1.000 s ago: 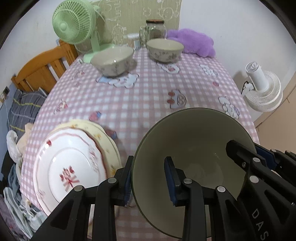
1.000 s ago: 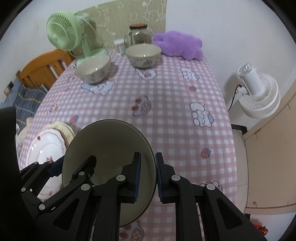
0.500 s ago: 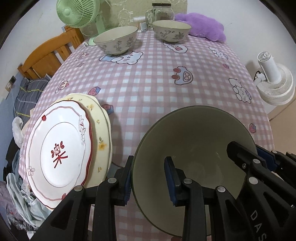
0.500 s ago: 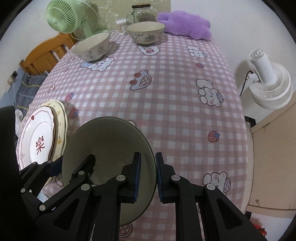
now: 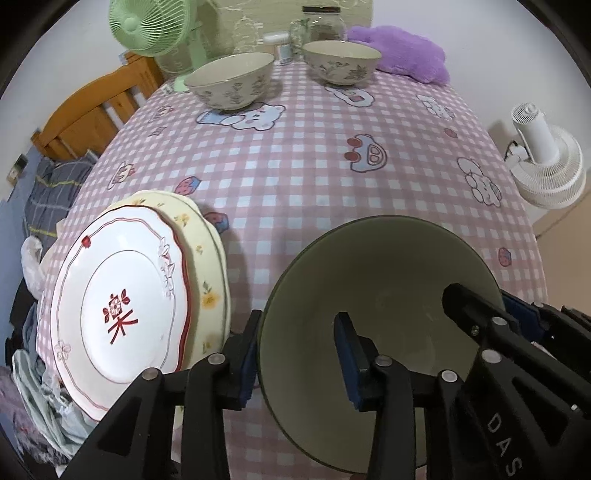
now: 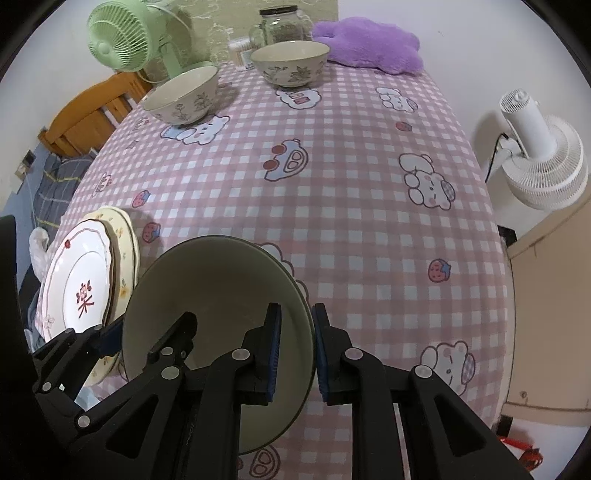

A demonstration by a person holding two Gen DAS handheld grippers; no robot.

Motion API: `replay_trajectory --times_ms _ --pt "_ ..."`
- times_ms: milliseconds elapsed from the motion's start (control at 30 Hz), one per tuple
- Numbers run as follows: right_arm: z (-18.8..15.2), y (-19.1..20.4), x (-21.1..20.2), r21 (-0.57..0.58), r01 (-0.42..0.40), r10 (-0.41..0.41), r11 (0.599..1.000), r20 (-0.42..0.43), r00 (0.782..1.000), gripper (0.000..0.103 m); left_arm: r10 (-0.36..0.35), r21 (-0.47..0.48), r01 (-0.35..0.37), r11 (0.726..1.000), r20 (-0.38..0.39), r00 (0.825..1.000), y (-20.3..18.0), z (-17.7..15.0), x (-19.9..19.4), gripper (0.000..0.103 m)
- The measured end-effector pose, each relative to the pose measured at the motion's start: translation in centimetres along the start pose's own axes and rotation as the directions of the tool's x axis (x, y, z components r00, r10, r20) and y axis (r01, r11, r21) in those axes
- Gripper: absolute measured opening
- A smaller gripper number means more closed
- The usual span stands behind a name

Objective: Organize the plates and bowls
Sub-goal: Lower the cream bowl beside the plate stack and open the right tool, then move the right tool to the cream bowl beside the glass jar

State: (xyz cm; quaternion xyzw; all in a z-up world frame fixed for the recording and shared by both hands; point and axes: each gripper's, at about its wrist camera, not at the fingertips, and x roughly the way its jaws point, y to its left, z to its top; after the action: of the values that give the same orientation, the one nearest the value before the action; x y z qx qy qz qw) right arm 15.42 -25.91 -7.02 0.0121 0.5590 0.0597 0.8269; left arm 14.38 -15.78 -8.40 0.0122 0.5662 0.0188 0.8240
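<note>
Down at the near edge of the table [image 6: 351, 192], a big green bowl [image 5: 380, 295] sits between the two grippers, each straddling its rim. On the bowl's left side the left gripper [image 5: 295, 350] has one finger outside the wall and one inside; its jaws are opening, and the inner pad stands clear of the wall with a plain gap. On the bowl's right side the right gripper [image 6: 295, 339] has its jaws narrow, and they are opening too; the rim runs between the blue pads, with a thin gap on the outer side. Just left of the bowl lies a white plate [image 5: 118, 306] with a red motif, stacked on a yellow plate [image 5: 207, 266], both at the table's near left edge. Far across the pink checked cloth stand two flowered bowls, the left bowl [image 5: 231, 83] and the right bowl [image 5: 341, 62], well apart from the green one. Behind them are a green fan [image 5: 147, 26], a jar [image 6: 280, 24] and a purple cushion [image 6: 369, 42].
</note>
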Motion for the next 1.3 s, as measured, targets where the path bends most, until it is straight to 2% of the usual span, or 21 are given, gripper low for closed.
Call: replay_trajectory --times_ms 67,133,200,233,467,600,700,1000,1133,1300 --pt "0.0 0.3 -0.1 -0.003 0.017 -0.017 1.000 -0.006 1.000 0.029 -0.016 0.005 0.016 1.000 0.003 1.000 0.1 0.0 -0.3 0.052" --pt "0.0 0.6 -0.7 -0.011 0.028 -0.028 1.000 0.022 0.999 0.051 -0.032 0.006 0.032 0.999 0.020 0.999 0.4 0.0 -0.9 0.065" --pt "0.1 0.8 -1.5 -0.011 0.043 -0.043 0.999 0.059 0.997 0.064 -0.038 0.013 0.037 0.999 0.042 0.998 0.9 0.2 -1.6 0.072" --pt "0.2 1.0 -1.9 -0.007 0.051 -0.050 0.999 0.071 0.996 0.067 -0.043 0.017 0.042 0.999 0.048 0.998 1.0 0.3 -1.8 0.074" --pt "0.7 2.4 -4.5 0.027 0.060 -0.063 0.998 0.120 0.991 0.068 -0.090 0.053 0.084 0.995 0.106 0.990 2.6 1.4 -4.3 0.075" --pt "1.1 4.0 -6.3 0.046 0.058 -0.065 0.997 0.154 0.986 0.068 -0.075 0.061 0.066 0.996 0.153 0.985 4.4 2.1 -6.0 0.084" --pt "1.5 5.8 -7.7 0.055 0.057 -0.067 0.997 0.191 0.979 0.068 -0.088 0.067 0.076 0.995 0.193 0.977 6.4 2.6 -7.2 0.085" --pt "2.6 11.5 -8.7 0.071 0.056 -0.072 0.996 0.237 0.969 0.068 -0.097 0.067 0.084 0.994 0.226 0.969 12.3 3.7 -8.0 0.085" --pt "3.6 14.0 -8.8 0.051 0.061 -0.073 0.997 0.262 0.962 0.076 -0.085 0.070 0.069 0.995 0.259 0.962 14.3 4.4 -8.3 0.085" --pt "5.3 15.9 -8.8 0.035 0.067 -0.074 0.997 0.290 0.954 0.080 -0.075 0.065 0.058 0.996 0.286 0.955 16.0 6.0 -8.7 0.085"
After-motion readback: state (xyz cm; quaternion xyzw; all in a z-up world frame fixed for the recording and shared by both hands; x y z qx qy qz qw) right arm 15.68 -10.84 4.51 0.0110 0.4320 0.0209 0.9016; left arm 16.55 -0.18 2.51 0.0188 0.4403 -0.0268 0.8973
